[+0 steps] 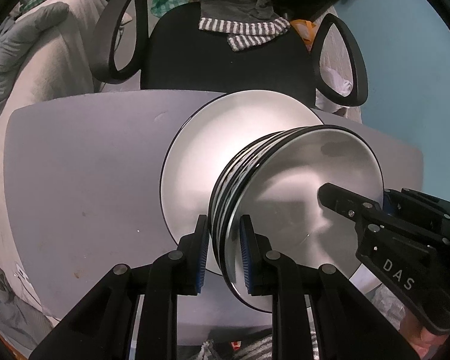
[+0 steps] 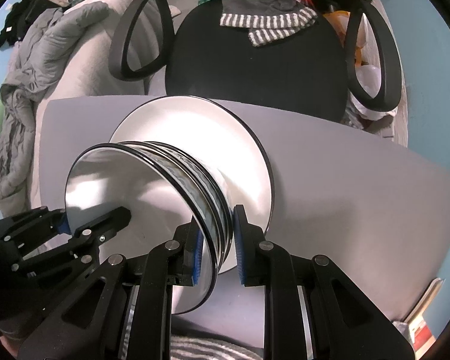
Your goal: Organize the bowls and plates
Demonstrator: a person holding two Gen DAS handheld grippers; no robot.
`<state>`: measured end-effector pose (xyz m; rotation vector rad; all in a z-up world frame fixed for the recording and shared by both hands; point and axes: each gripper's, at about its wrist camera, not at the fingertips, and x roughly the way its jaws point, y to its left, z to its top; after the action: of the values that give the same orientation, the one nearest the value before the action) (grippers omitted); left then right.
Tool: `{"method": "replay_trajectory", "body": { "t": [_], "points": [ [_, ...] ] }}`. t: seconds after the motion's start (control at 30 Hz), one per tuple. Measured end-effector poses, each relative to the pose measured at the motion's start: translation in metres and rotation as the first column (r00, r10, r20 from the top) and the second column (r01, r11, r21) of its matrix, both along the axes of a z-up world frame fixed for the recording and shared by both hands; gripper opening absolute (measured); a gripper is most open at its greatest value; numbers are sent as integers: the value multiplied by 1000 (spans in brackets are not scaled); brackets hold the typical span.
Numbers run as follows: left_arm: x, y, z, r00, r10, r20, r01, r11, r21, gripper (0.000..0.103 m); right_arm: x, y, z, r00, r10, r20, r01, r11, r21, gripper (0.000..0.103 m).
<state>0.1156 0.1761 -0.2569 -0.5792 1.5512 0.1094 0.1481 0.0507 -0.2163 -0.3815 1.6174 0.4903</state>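
A stack of white bowls with black rims (image 1: 300, 198) sits on a large white plate (image 1: 240, 129) on the grey table (image 1: 83, 165). My left gripper (image 1: 223, 252) is shut on the stack's left rim. My right gripper (image 2: 215, 249) is shut on the stack's right rim; the stack (image 2: 128, 186) and plate (image 2: 194, 126) show there too. The right gripper also appears at the right of the left wrist view (image 1: 384, 228), and the left gripper at the left of the right wrist view (image 2: 62, 231).
A black office chair (image 2: 255, 72) with a striped cloth (image 2: 270, 24) stands behind the table. Grey bedding (image 2: 29, 90) lies at the left. A striped cloth (image 2: 200, 351) lies below the table's near edge.
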Motion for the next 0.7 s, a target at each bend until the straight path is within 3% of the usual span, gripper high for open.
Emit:
{"method": "replay_trajectory", "body": {
  "t": [0.43, 0.63, 0.7],
  "points": [
    [2, 1, 2, 999, -17, 32, 17, 1000, -13, 19, -2, -9, -4, 1000, -23, 6, 23, 1000, 6, 19],
    [-4, 4, 3, 999, 0, 43, 0, 1000, 0, 31, -8, -4, 1, 999, 19, 43, -20, 1000, 4, 23],
    [-7, 2, 8, 998, -6, 56, 5, 1000, 17, 31, -10, -2, 7, 996, 36, 81, -35, 999, -4, 34]
  ]
}}
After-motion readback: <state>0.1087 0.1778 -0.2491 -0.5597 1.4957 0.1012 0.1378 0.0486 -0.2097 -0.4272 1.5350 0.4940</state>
